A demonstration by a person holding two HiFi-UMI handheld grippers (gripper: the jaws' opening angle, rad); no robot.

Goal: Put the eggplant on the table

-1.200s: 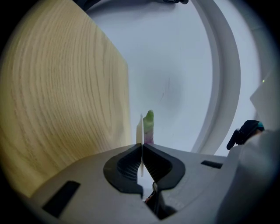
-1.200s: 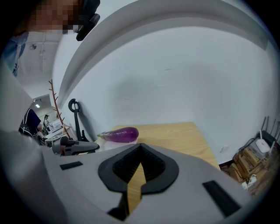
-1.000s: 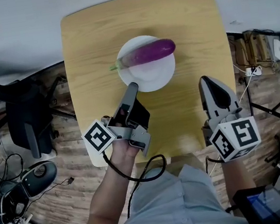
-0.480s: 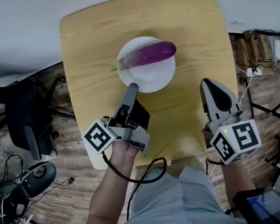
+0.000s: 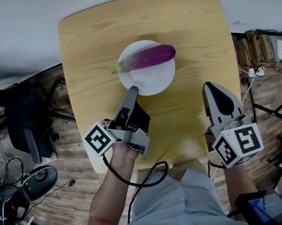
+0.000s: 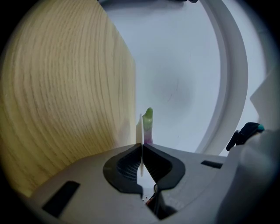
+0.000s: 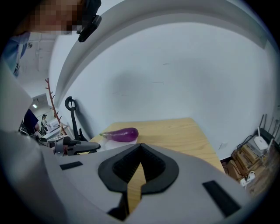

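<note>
A purple eggplant [image 5: 149, 57] with a green stem lies across a white plate [image 5: 149, 82] in the middle of the wooden table [image 5: 89, 49]. My left gripper [image 5: 133, 89] is rolled onto its side and shut on the plate's near rim. In the left gripper view the thin white plate [image 6: 141, 131] edge runs between the closed pads, with the eggplant's green stem [image 6: 148, 120] just beyond. My right gripper [image 5: 211, 84] hovers shut and holding nothing over the table's near right part, well clear of the plate. The right gripper view shows the eggplant [image 7: 120, 134] ahead to the left.
The table is small with rounded corners, its near edge just under my hands. A black office chair [image 5: 24, 121] stands on the floor to the left. Cables and a power strip [image 5: 263, 49] lie on the floor to the right.
</note>
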